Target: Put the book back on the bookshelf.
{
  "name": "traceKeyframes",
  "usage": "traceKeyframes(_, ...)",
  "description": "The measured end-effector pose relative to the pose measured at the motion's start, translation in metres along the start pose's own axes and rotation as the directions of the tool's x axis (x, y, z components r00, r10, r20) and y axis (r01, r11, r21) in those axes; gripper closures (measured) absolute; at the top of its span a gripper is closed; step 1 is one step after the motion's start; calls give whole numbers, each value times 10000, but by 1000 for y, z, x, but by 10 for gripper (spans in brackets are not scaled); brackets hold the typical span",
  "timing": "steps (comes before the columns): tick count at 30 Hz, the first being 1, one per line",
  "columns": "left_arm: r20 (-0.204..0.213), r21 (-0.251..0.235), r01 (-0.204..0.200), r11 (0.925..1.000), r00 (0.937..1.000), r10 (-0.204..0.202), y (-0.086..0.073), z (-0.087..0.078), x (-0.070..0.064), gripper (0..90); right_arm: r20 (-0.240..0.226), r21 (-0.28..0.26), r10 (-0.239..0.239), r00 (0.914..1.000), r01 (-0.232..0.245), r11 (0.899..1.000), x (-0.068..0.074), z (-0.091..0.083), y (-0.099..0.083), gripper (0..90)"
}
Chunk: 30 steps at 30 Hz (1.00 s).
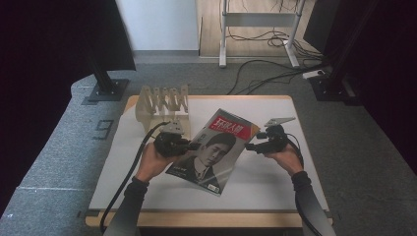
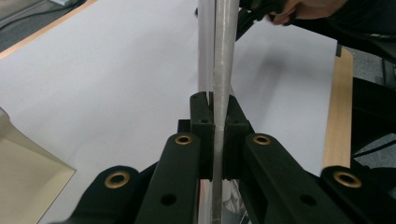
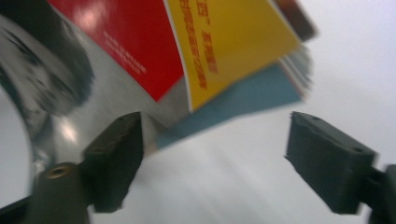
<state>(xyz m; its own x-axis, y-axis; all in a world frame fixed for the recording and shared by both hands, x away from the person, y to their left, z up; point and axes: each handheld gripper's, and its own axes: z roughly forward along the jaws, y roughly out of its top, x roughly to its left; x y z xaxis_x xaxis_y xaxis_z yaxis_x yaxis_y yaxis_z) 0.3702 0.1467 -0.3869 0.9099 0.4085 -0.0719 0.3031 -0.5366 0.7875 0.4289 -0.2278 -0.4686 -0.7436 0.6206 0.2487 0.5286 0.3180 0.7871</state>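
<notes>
A magazine (image 1: 216,147) with a portrait cover and a red title band lies tilted across the middle of the white table top (image 1: 275,187). My left gripper (image 1: 196,145) is shut on its left edge. In the left gripper view the jaws (image 2: 215,105) clamp the thin edge-on magazine (image 2: 223,46), which rises between them. My right gripper (image 1: 250,146) is open just off the magazine's right edge. In the right gripper view the jaws (image 3: 212,144) stand wide apart. The magazine's (image 3: 224,42) red and yellow pages fan out above them, and a corner reaches the left jaw.
A pale wooden slotted rack (image 1: 164,105) stands at the back left of the table, just behind my left gripper; its corner (image 2: 23,172) shows in the left gripper view. Beyond the table are a monitor stand (image 1: 105,88), cables (image 1: 265,73) and a desk frame (image 1: 258,19).
</notes>
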Motion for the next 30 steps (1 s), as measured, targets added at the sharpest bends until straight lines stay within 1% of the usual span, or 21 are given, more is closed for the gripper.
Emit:
traceKeyframes(2,42,-6,-14,10000,10000,14,0,0,0,872,-578,-385,29,9983,-51,9992,-1,0,1,432)
traceKeyframes(3,62,-54,-5,10000,10000,6,-1,-1,0,872,-833,-594,41,9965,-91,9982,-1,-2,3,482)
traceKeyframes(4,91,-128,58,9999,9999,-57,-2,-1,2,872,-742,-628,57,9972,-104,9980,0,-4,4,561)
traceKeyframes(5,119,-230,131,9996,9998,-129,-3,-2,3,872,-570,-740,-3,9984,-39,9972,0,-7,6,668)
traceKeyframes(7,280,-499,285,9983,9992,-271,-6,-3,6,871,-596,-1083,-134,9981,68,9941,1,-15,9,802)
traceKeyframes(8,383,-592,340,9977,9988,-318,-7,-3,7,871,-556,-1260,-206,9982,135,9919,3,-19,11,841)
traceKeyframes(9,434,-712,391,9967,9984,-361,-8,-3,8,870,-443,-1322,-375,9983,313,9907,6,-23,15,855)
traceKeyframes(12,414,-935,402,9948,9985,-365,-10,-2,9,868,150,-1103,-885,9960,896,9899,16,-31,26,864)
traceKeyframes(14,469,-1099,384,9932,9983,-334,-11,-2,10,866,346,-1101,-1069,9937,1101,9878,20,-37,33,865)
traceKeyframes(16,408,-1211,294,9922,9989,-246,-12,-2,10,862,490,-1183,-1263,9908,1314,9842,24,-44,39,866)
traceKeyframes(18,278,-1137,125,9934,9996,-94,-13,-1,9,853,700,-1306,-1510,9861,1591,9786,29,-51,45,866)
traceKeyframes(20,203,-1047,67,9945,9998,-46,-13,1,9,848,857,-1464,-1756,9807,1867,9714,35,-58,51,866)
traceKeyframes(21,144,-1016,22,9948,9999,-7,-13,2,8,840,961,-1501,-1935,9764,2064,9669,39,-62,55,867)
traceKeyframes(22,11,-1016,-31,9948,10000,32,-12,2,7,826,1016,-1494,-2060,9733,2197,9641,42,-65,58,866)
traceKeyframes(23,11,-1016,-31,9948,10000,32,-12,2,7,819,1016,-1494,-2060,9733,2197,9641,42,-65,58,866)
traceKeyframes(24,-82,-944,-116,9955,9999,109,-11,4,6,801,1047,-1424,-2422,9646,2556,9562,50,-70,65,866)
traceKeyframes(27,-128,-1197,-147,9927,9998,133,-8,4,4,745,1072,-1331,-2877,9517,3005,9445,60,-71,73,865)
traceKeyframes(28,-185,-1368,-149,9905,9998,125,-6,2,3,724,1070,-1320,-2988,9483,3114,9411,64,-70,76,865)
traceKeyframes(30,-298,-1500,-281,9883,9993,239,-3,-1,2,731,945,-1376,-3180,9434,3288,9343,70,-69,79,865)
